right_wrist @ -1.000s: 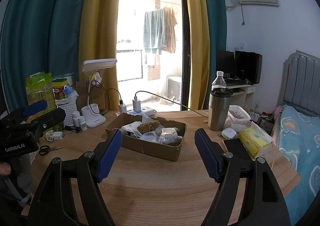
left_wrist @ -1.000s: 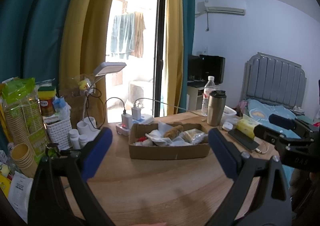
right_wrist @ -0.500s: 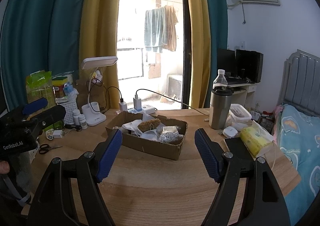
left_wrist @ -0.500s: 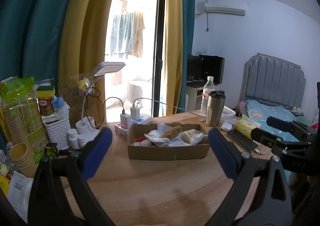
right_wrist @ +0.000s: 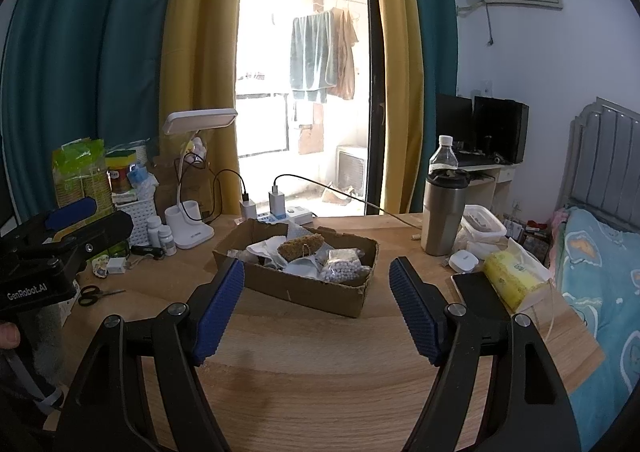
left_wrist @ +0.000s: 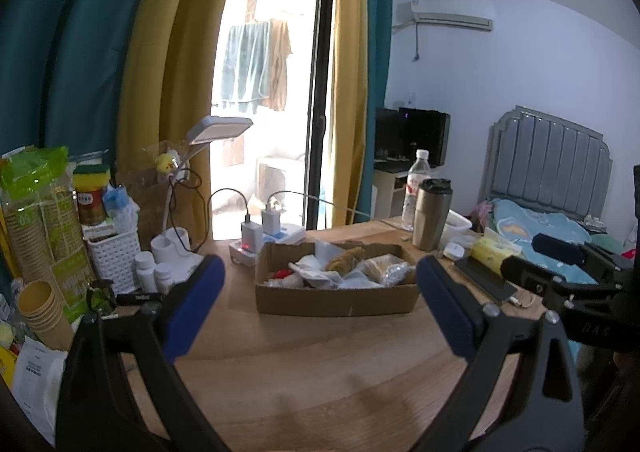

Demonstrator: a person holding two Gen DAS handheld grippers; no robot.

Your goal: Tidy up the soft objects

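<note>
A shallow cardboard box (left_wrist: 336, 298) (right_wrist: 304, 288) rests mid-table on the wooden table (left_wrist: 320, 384). Inside lie white cloths (right_wrist: 266, 248), a brown sponge-like piece (left_wrist: 346, 258) (right_wrist: 300, 246), a bag of white beads (right_wrist: 342, 266) and a red item (left_wrist: 282, 273). My left gripper (left_wrist: 318, 288) hovers open in front of the box, nothing between its blue pads. My right gripper (right_wrist: 316, 292) is likewise open and empty, short of the box. Each gripper shows at the edge of the other's view.
A steel tumbler (right_wrist: 444, 212) and water bottle (right_wrist: 442, 156) stand right of the box, with a tissue pack (right_wrist: 514, 278) and phone (right_wrist: 478, 290). Left: desk lamp (right_wrist: 192, 188), white basket (left_wrist: 114, 256), paper cups (left_wrist: 38, 316), scissors (right_wrist: 94, 294). A bed (right_wrist: 600, 284) lies right.
</note>
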